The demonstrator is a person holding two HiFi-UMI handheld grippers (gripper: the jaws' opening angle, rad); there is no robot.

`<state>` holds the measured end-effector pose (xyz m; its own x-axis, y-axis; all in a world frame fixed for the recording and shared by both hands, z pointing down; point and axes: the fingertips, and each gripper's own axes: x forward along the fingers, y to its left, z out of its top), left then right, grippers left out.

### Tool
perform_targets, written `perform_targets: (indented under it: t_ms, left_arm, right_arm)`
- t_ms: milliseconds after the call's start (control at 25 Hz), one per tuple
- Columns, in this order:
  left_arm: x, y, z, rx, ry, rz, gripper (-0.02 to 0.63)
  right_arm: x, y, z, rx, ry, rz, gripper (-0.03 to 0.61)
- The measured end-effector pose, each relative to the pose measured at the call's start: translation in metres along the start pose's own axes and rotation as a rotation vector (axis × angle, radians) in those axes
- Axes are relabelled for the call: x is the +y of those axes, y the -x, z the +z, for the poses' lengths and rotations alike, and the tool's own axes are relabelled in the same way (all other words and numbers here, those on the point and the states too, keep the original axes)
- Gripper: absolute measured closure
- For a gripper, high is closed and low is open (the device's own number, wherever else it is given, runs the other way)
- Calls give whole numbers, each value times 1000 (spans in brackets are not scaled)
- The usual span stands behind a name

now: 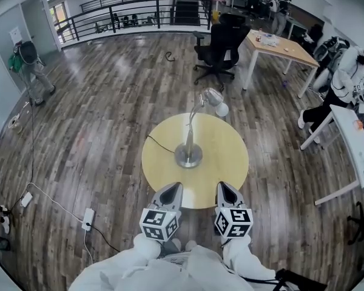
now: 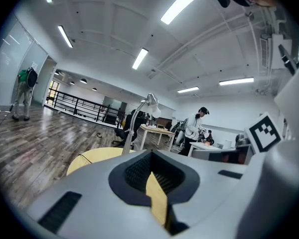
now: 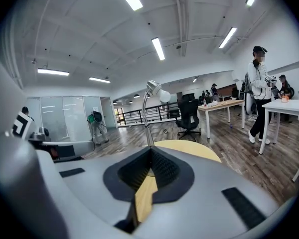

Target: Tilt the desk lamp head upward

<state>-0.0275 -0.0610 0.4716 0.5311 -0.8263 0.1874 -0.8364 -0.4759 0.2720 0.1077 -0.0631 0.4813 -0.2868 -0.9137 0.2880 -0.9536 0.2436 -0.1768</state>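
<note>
The lamp [image 1: 190,139] stands mid-counter [image 1: 230,168], its head [image 1: 213,97] angled downward on the far side. The left tool [image 1: 170,190] and right tool [image 1: 225,188] are closed and empty at the near edge. The head should be gripped lightly and raised slowly, with the base steadied.

White sleeves [image 1: 130,260], 2 grey tongs [image 1: 173,187], marker cubes [image 1: 159,224]

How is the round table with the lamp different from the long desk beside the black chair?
The round table is a pale yellow disc; the long desk is a tan rectangle on white legs. The round table carries only the desk lamp and its cable; the long desk has small clutter near one end. Both have light tops.
</note>
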Motion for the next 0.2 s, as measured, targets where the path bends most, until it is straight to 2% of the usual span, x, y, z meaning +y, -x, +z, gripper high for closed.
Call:
perform_targets:
  t_ms: [200]
  left_arm:
    - [-3,0,-4,9,1,-6,615]
  right_arm:
    - [-2,3,-3,4,3,-6,566]
